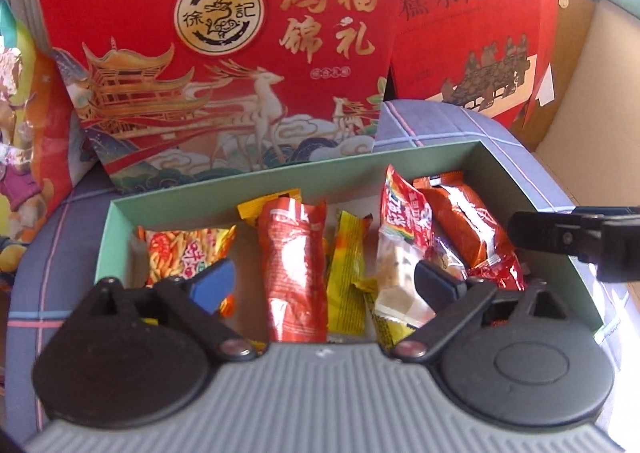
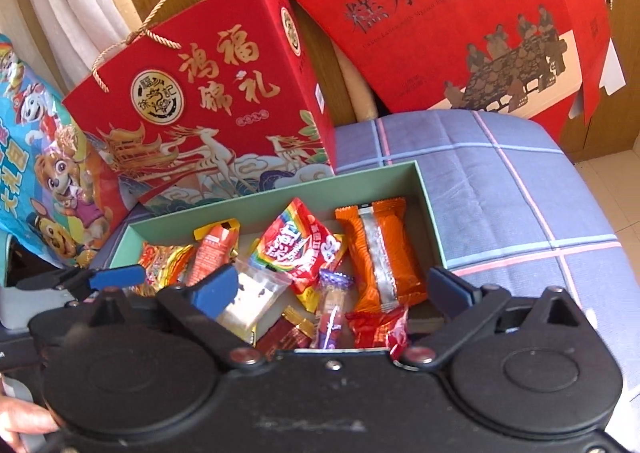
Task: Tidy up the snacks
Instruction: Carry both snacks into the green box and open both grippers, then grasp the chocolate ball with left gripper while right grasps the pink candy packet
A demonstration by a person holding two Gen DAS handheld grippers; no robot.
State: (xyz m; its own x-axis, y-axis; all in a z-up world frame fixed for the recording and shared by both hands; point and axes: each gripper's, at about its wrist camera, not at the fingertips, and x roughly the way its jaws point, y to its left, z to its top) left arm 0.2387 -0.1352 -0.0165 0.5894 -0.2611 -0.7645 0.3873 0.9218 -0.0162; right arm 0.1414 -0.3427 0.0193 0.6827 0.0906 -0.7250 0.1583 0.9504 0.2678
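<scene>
Both my hand-held grippers hang over the green box (image 2: 430, 209), jaws spread wide, nothing between them: left hand-held gripper (image 1: 324, 285), right hand-held gripper (image 2: 334, 289). The snacks lie loose inside the box: an orange packet (image 2: 380, 249) against its right wall, a rainbow bag (image 2: 298, 249) at the middle, a red pouch (image 1: 292, 265) left of that. They overlap, so I judge a pinch could drag two at once. The two grippers are close and could collide.
</scene>
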